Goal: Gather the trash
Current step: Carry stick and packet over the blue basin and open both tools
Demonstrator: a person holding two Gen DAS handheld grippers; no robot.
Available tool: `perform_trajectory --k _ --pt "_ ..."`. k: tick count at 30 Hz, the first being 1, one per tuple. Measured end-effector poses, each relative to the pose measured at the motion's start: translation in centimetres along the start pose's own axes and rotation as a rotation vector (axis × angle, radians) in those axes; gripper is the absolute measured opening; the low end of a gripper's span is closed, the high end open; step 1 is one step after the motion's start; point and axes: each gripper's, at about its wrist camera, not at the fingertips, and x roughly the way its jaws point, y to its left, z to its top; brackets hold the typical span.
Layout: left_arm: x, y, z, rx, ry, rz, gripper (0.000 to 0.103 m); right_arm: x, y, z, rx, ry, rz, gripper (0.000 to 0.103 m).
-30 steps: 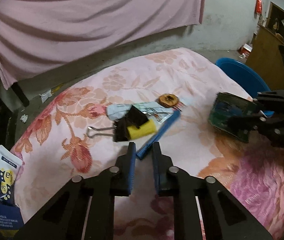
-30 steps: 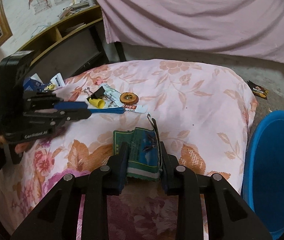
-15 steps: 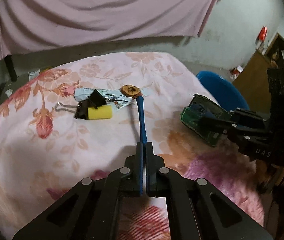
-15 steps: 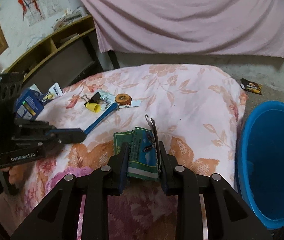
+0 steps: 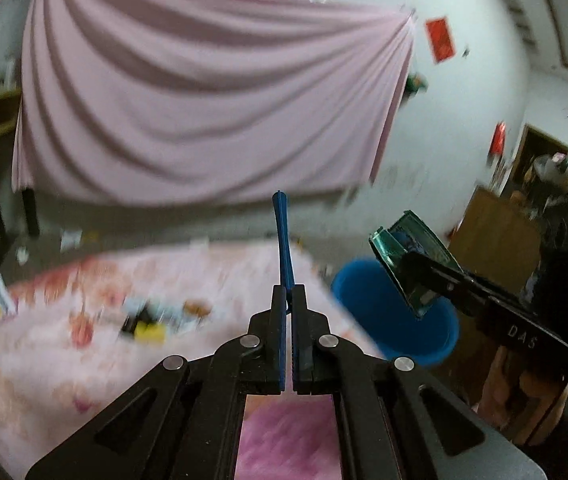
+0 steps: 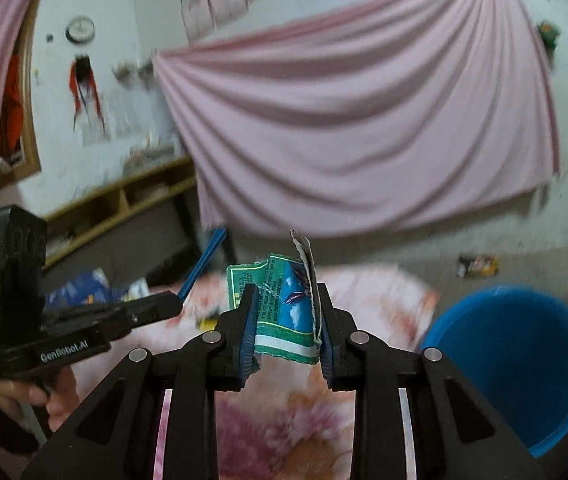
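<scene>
While left gripper (image 5: pixel 288 294) is pinching blue stick (image 5: pixel 282 240), right gripper (image 6: pixel 284 300) is clamping green wrapper (image 6: pixel 280 304); blue basin (image 6: pixel 523 360) lying at four o'clock.

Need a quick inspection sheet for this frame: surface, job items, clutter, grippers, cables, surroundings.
Surface: floral bedspread, pink, blurred.
Job's things: blue stick and green packet, both lifted; blue basin to the right of the bed.
Clutter: yellow-and-black clip and scraps on the bedspread; wrapper on the floor.
Grippers: left gripper shut on the blue stick; right gripper shut on the green packet.
Cables: nothing seen.
Surroundings: pink sheet hung on the wall, wooden shelf.
</scene>
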Motion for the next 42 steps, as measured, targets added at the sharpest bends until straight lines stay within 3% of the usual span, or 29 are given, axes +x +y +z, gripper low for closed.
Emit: perform_trajectory --k 3,11,20,27,34,39,42 --pt "-0.7 -2.7 1.7 0.051 -0.113 -0.021 0.000 -2.7 -0.2 1.7 -0.021 -0.128 -0.046 0.024" --pt "-1.6 -9.8 4.7 0.212 -0.357 -0.062 0.000 -7.7 -1.5 4.5 -0.107 -0.348 -0.192 0.024" --pt "1.5 -16.0 5.0 0.310 -0.465 -0.105 0.000 -11.5 -4.8 4.9 -0.153 -0.471 -0.343 0.025" --pt "4.4 -20.3 4.6 0.348 -0.457 -0.131 0.000 -12.4 -7.1 3.4 -0.142 -0.480 -0.417 0.025" --pt "6.8 -21.1 3.4 0.345 -0.382 -0.122 0.000 -12.0 -9.3 1.4 -0.094 -0.438 -0.438 0.025" --pt "8.7 -20.6 2.5 0.324 -0.296 -0.103 0.000 -11.0 -10.9 0.5 -0.049 -0.374 -0.446 0.026" --pt "9.9 -19.7 2.0 0.281 -0.228 -0.111 0.000 -9.7 -11.8 0.0 -0.013 -0.284 -0.462 0.026"
